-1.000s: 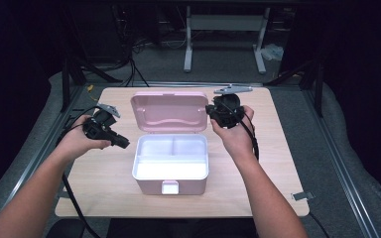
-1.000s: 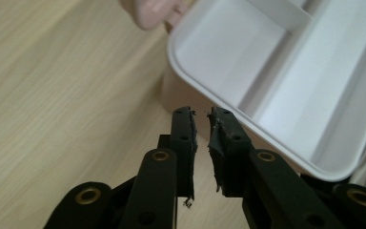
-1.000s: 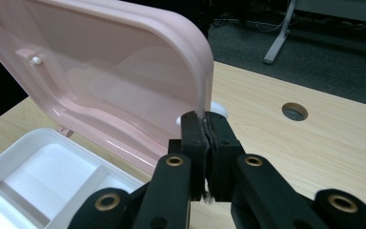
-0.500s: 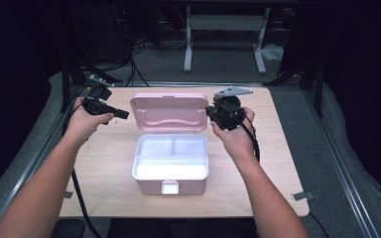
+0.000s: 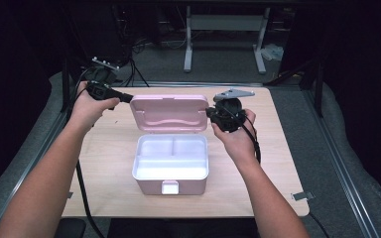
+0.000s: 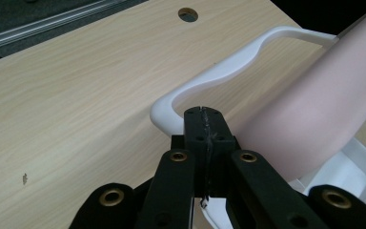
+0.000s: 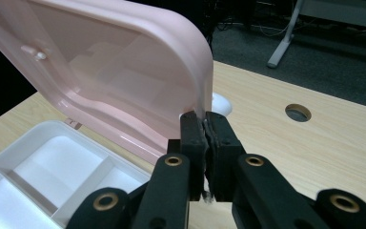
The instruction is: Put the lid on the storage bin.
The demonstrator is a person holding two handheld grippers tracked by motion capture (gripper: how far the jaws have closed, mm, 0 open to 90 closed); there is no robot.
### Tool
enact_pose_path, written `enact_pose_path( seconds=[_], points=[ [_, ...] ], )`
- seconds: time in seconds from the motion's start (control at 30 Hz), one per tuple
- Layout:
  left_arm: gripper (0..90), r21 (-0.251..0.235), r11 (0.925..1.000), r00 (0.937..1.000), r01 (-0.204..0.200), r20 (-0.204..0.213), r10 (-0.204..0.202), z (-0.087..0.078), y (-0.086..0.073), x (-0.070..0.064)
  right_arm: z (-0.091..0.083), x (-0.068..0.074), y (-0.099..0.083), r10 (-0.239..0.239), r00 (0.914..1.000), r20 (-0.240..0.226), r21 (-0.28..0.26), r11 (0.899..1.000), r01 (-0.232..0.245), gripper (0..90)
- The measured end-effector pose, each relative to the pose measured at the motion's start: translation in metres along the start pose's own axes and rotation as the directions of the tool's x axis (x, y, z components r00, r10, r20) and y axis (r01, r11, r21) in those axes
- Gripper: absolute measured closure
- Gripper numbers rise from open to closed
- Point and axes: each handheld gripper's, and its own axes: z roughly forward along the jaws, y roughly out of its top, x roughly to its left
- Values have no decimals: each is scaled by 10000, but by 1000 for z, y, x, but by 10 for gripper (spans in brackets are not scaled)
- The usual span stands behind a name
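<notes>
A pink box point(image 5: 171, 184) with a white divided tray point(image 5: 171, 158) stands mid-table, its lid point(image 5: 168, 111) raised upright at the back. My right gripper point(image 5: 210, 113) is at the lid's right edge; in the right gripper view the jaws point(image 7: 204, 119) are shut on the thin rim of the lid point(image 7: 124, 71), above the tray point(image 7: 43, 186). My left gripper point(image 5: 128, 98) sits at the lid's upper left corner. Its jaws point(image 6: 204, 113) are shut with nothing between them, just short of the white carry handle point(image 6: 228, 67) on the back of the lid point(image 6: 314, 105).
The wooden table point(image 5: 273, 163) has a round hole point(image 7: 298, 112) behind the box and a metal clip point(image 5: 300, 196) at its front right edge. Cables point(image 5: 134, 74) and a metal stand point(image 5: 223, 29) lie on the floor beyond.
My left gripper has risen and moved back from beside the box to the lid's upper left corner. The right gripper has stayed on the lid's right edge.
</notes>
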Motion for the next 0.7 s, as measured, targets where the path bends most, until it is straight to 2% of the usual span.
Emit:
enact_pose_path(
  seconds=[0.23,0.4,0.6,0.7],
  points=[
    [900,56,9998,9996,-191,232,190,-2,-4,-3,-5,-4,-4,258,9985,-476,-48,9996,-261,837],
    [900,139,9992,9992,-362,199,359,-4,-9,-8,-14,-5,-9,314,9957,-870,-97,9994,-324,826],
    [900,70,9991,9988,-417,242,415,-5,-14,-11,-26,-3,-8,48,9958,-914,-250,9997,-71,825],
    [900,114,9988,9986,-467,242,464,-5,-17,-13,-28,-6,-9,104,9943,-1057,-291,9995,-136,820]
  ],
)
